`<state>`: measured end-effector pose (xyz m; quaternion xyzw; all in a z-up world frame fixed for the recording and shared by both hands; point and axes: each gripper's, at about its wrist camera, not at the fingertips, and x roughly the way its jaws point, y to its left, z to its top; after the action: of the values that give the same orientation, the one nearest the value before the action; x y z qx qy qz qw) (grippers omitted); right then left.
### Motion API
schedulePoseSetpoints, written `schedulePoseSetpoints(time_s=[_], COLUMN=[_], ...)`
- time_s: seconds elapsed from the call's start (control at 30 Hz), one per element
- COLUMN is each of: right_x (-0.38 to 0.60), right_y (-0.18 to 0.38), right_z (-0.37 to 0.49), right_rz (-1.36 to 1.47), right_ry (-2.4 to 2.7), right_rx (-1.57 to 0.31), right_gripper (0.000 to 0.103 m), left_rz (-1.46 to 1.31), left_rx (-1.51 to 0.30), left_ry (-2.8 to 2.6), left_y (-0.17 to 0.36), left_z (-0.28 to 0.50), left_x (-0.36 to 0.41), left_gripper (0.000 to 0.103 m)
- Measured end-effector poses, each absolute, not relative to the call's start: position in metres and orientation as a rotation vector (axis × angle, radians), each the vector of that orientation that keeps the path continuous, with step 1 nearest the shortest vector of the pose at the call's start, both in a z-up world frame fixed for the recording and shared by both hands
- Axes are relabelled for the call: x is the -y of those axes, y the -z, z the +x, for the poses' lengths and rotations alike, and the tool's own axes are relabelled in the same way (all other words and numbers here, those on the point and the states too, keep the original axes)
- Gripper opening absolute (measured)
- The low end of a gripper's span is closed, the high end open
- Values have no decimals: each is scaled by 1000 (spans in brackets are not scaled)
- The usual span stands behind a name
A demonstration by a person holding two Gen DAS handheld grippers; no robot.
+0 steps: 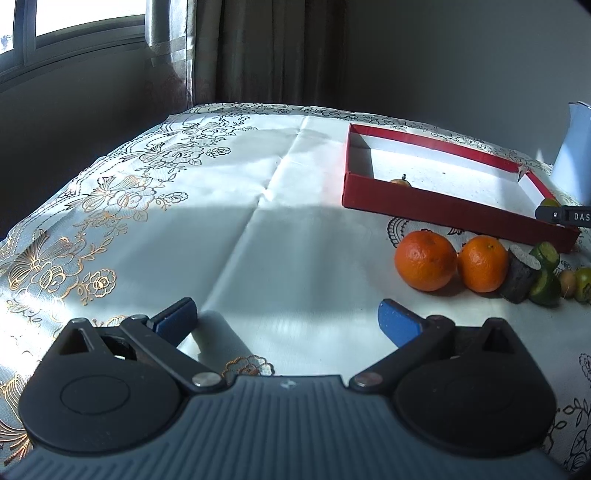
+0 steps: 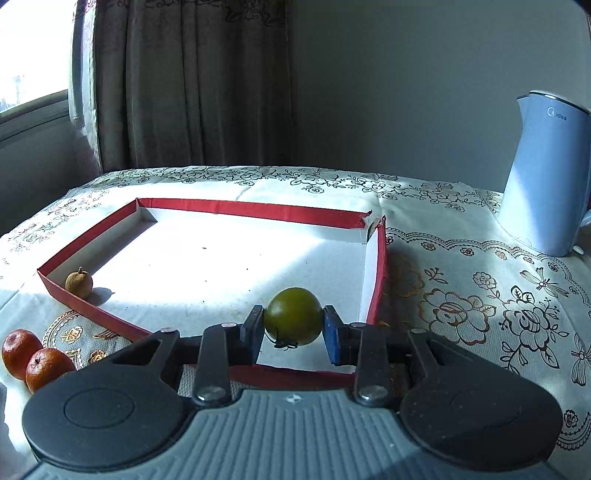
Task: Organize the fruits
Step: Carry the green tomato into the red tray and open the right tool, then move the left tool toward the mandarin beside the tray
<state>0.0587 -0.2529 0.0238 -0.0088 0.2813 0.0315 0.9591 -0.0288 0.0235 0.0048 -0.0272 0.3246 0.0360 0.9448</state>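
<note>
My right gripper (image 2: 293,325) is shut on a round green fruit (image 2: 293,315) and holds it over the near right part of the red tray (image 2: 88,230). A small brown fruit (image 2: 78,283) lies in the tray's near left corner. Two oranges (image 1: 424,260) (image 1: 482,263) sit on the cloth in front of the tray (image 1: 443,210), beside a dark cut piece (image 1: 519,275), green pieces (image 1: 546,273) and small fruits (image 1: 585,280). My left gripper (image 1: 286,317) is open and empty, low over the cloth, left of the oranges. The oranges also show in the right wrist view (image 2: 20,350).
A pale blue kettle (image 2: 543,177) stands at the back right of the table. The flowered tablecloth (image 1: 166,192) covers the table. Curtains (image 2: 192,85) and a window (image 1: 74,26) are behind; the table's left edge drops off near the window.
</note>
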Motion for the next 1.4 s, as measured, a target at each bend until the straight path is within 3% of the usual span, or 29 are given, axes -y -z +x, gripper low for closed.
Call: schedulePoseSetpoints(time_s=[0.2, 0.3, 0.5, 0.57, 0.7, 0.83, 1.4], right_x=[255, 255, 265, 266, 265, 264, 266], right_y=[-19, -20, -40, -47, -55, -49, -12], right_z=[62, 60, 38, 22, -28, -63, -90], right_rz=[-13, -13, 58, 69, 70, 34, 18], right_ry=[-50, -42, -54, -85, -201, -276, -236], right_rx=[-578, -570, -514, -482, -402, -393, -542], right_gripper=[33, 40, 43, 49, 75, 84, 90], left_rz=[-55, -57, -61, -57, -50, -52, 52], left_rx=[-661, -657, -642, -641, -638, -634, -605], left_ry=[-82, -87, -99, -99, -102, -109, -129], left_y=[-4, -5, -6, -6, -6, -6, -8], left_z=[-29, -29, -32, -32, -33, -34, -36], left_x=[-24, -24, -25, -24, -23, -23, -7], left_gripper=[103, 103, 103, 103, 103, 103, 103])
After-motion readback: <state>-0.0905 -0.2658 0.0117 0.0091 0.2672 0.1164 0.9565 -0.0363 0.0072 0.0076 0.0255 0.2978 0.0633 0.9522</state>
